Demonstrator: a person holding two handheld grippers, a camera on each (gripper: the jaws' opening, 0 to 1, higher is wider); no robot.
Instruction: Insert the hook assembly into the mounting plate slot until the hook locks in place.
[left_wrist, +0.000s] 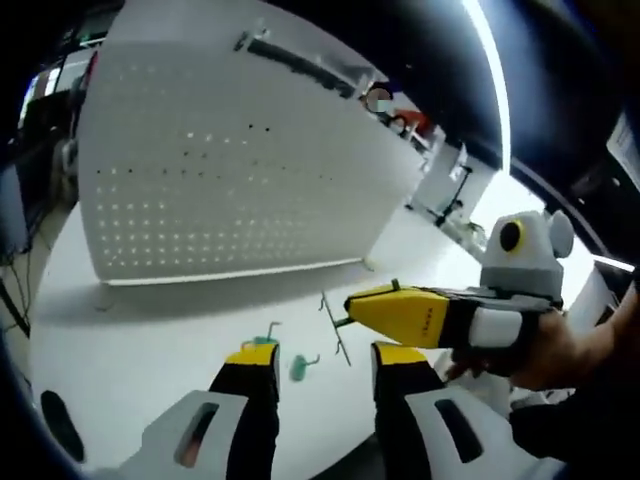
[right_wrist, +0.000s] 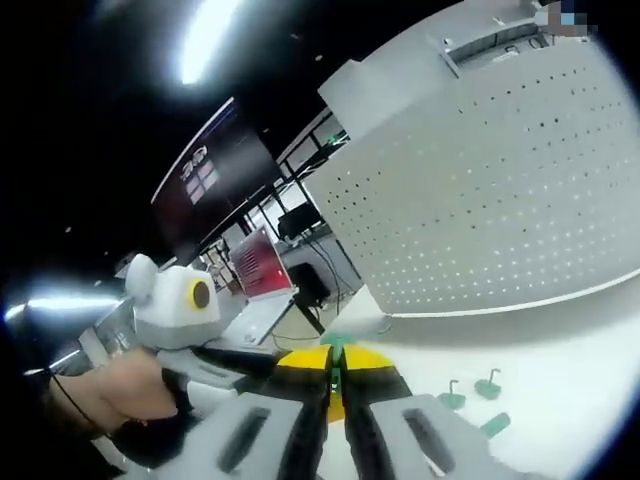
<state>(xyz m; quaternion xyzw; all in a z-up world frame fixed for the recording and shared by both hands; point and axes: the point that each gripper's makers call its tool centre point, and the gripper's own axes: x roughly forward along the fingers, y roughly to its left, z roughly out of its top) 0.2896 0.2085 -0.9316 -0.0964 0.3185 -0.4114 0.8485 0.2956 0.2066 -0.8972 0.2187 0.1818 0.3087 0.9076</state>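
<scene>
White pegboard (left_wrist: 230, 150) fills upper left, no hook mounted yet. Right gripper (left_wrist: 352, 322) pinches wire hook (left_wrist: 335, 328) mid-frame; left gripper (left_wrist: 322, 365) spread, empty. Green hooks (left_wrist: 300, 368) lie below. Insertion remains.

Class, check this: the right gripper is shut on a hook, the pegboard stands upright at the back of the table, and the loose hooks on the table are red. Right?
Not quite: the loose hooks are green, not red, as the right gripper view shows. The rest stands: the right gripper is shut on a hook, and the pegboard stands upright at the back of the table.
</scene>
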